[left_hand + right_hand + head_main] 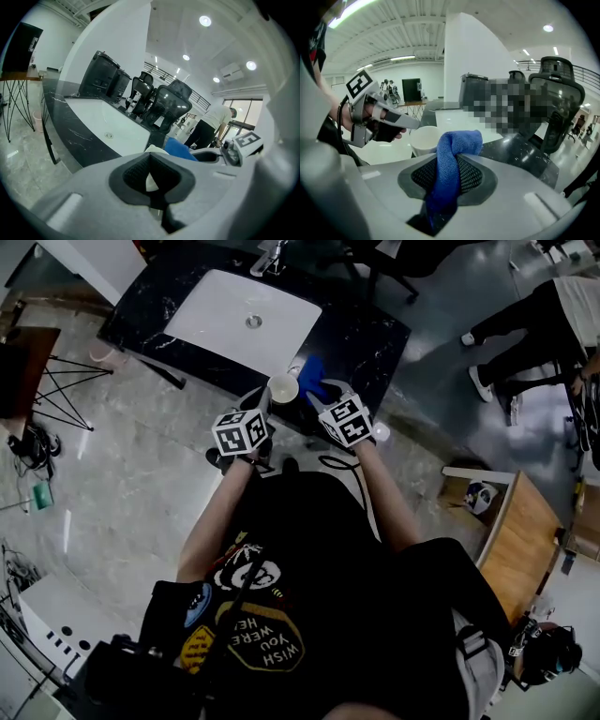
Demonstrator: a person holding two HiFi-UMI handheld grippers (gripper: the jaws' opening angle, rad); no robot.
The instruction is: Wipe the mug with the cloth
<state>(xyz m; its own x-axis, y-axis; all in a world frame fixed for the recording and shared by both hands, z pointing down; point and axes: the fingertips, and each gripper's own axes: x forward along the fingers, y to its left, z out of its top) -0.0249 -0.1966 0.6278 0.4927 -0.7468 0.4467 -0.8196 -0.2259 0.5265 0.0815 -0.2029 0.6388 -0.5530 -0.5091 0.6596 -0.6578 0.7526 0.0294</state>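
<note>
A white mug [283, 387] stands at the near edge of the black counter [366, 338], just right of the sink. My left gripper [265, 401] reaches it from the near left, and in the left gripper view a white part of the mug [149, 182] sits pinched between the shut jaws. My right gripper [323, 397] is shut on a blue cloth [452, 154], which stands up in a fold out of the jaws. The cloth [312, 381] hangs right beside the mug, and the mug [425, 139] shows just behind it with the left gripper [412, 123] at its rim.
A white sink basin [246, 320] with a tap [272, 257] fills the counter's left half. Black office chairs [171, 101] stand behind the counter. A person [525, 324] stands on the floor at the far right, and a wooden table [520, 540] lies near right.
</note>
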